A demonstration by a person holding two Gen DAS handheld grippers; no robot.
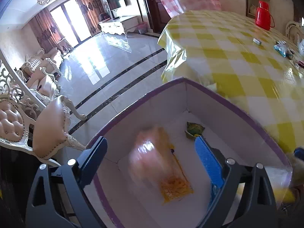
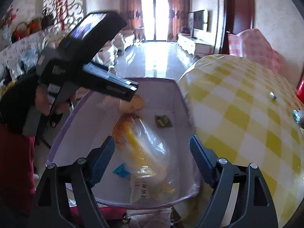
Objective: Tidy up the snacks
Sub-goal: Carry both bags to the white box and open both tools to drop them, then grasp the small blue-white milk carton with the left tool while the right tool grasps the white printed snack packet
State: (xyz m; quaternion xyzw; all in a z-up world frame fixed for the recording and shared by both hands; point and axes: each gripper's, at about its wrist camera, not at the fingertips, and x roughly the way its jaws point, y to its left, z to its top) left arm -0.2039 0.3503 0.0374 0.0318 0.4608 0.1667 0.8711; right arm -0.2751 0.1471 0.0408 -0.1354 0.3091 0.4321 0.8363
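Between my wide, empty right gripper [image 2: 152, 157] fingers: clear crinkly plastic snack bag [image 2: 148, 152]
Light, soft, slippery; I'd pinch its gathered end

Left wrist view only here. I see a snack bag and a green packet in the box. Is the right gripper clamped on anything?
Observer: No. The right gripper is open. The clear snack bag lies in the box between its fingers, with the pads off it.
Operator: Anything else in the box that I miss?
Observer: A small blue packet, beside the bag at the near end.
Operator: How does the left gripper look from there?
Observer: The left gripper hangs open above the box's far left rim, with nothing between its fingers.
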